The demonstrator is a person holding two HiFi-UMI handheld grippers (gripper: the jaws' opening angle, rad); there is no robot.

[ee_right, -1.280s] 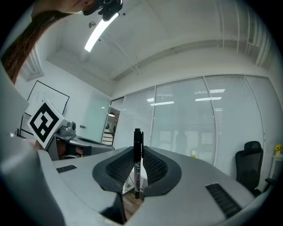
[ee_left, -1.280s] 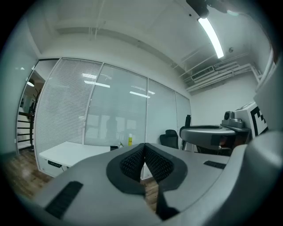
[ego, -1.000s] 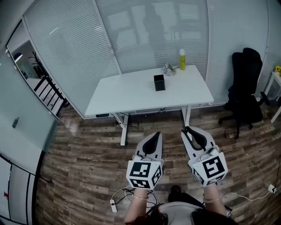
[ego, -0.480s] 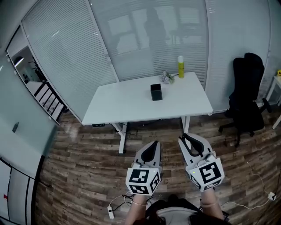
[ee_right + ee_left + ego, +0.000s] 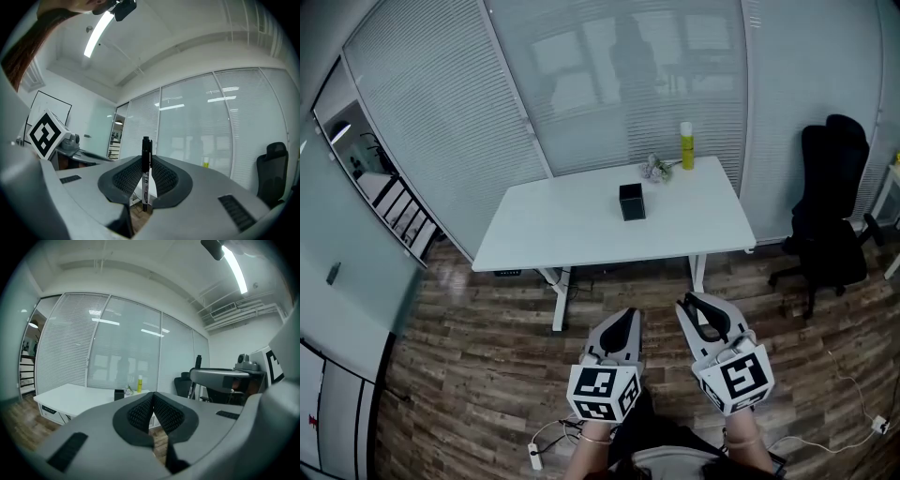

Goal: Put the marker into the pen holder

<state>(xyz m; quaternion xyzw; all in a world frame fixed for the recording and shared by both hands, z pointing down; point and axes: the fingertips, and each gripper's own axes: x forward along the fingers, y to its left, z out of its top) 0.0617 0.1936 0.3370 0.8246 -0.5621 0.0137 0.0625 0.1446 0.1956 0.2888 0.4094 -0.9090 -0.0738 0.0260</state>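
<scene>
Below, in the head view, left gripper (image 5: 625, 315) and right gripper (image 5: 691, 302) held side by side over the floor (image 5: 469, 356), well apart from the table (image 5: 562, 234), holder (image 5: 631, 202) stood mid-table, in the left gripper view, jaws pressed together, nothing held, in the right gripper view, marker (image 5: 146, 176) clamped upright between the jaws.

Looks steeply down on a white desk (image 5: 572, 234) standing on a wood-plank floor (image 5: 469, 356) before glass walls hung with blinds. Shows a black pen holder (image 5: 631, 202) upright near the desk's middle, a yellow bottle (image 5: 686, 146) at its far edge, and a pale clump (image 5: 655, 169), too small to identify, just beside the bottle. Takes in a black office chair (image 5: 830, 211) right of the desk. Catches the left gripper (image 5: 627, 316) and right gripper (image 5: 692, 303) low down, side by side over the floor, well apart from the desk, fingers (image 5: 614, 336) pointing towards it.
</scene>
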